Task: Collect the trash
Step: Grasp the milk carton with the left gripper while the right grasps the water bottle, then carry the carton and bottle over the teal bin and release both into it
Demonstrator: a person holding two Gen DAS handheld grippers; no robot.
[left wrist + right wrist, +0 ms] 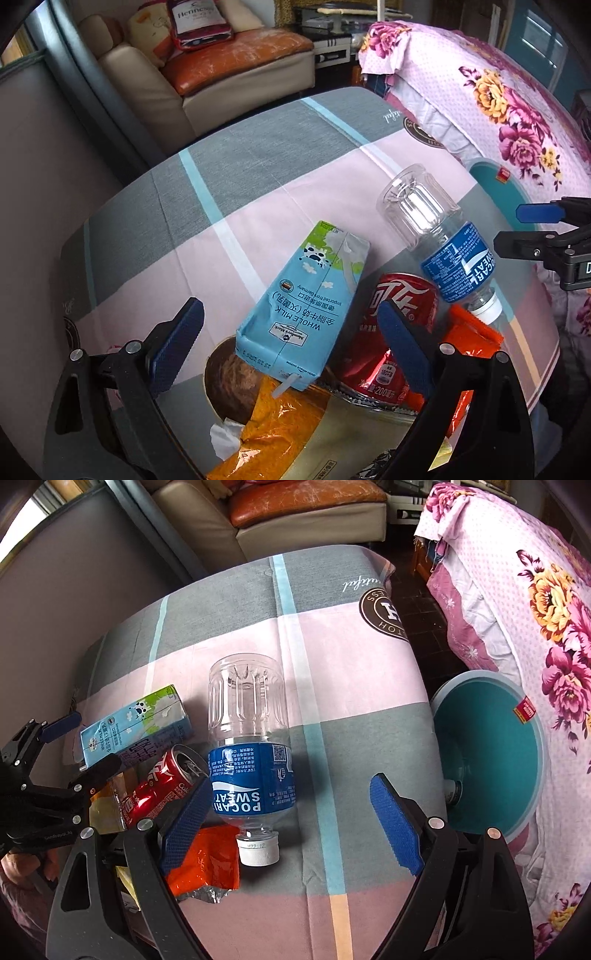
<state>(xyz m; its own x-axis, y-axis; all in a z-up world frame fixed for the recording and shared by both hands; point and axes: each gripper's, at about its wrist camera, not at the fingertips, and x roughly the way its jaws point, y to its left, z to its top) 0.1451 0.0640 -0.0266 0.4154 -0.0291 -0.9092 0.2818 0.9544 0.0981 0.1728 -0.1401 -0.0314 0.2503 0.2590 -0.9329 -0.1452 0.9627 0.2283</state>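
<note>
Trash lies on a table with a pink and grey checked cloth [332,657]. In the left wrist view my left gripper [291,347] is open, and a light blue milk carton [299,306] lies between its blue pads without touching them. Beside the carton are a red cola can [388,332] and an orange-yellow packet [280,424]. My right gripper [291,823] is open above the capped neck of a clear bottle with a blue label [251,746]. An orange wrapper [205,864] lies under its left finger. Each gripper shows in the other's view: right gripper [524,230], left gripper [79,746].
A teal bin [487,753] stands on the floor just off the table's right edge, with something small at its bottom. Behind it is furniture under a pink floral cloth [535,590]. A beige and orange sofa [229,70] stands beyond the table's far edge. A white tissue [225,435] lies by the packet.
</note>
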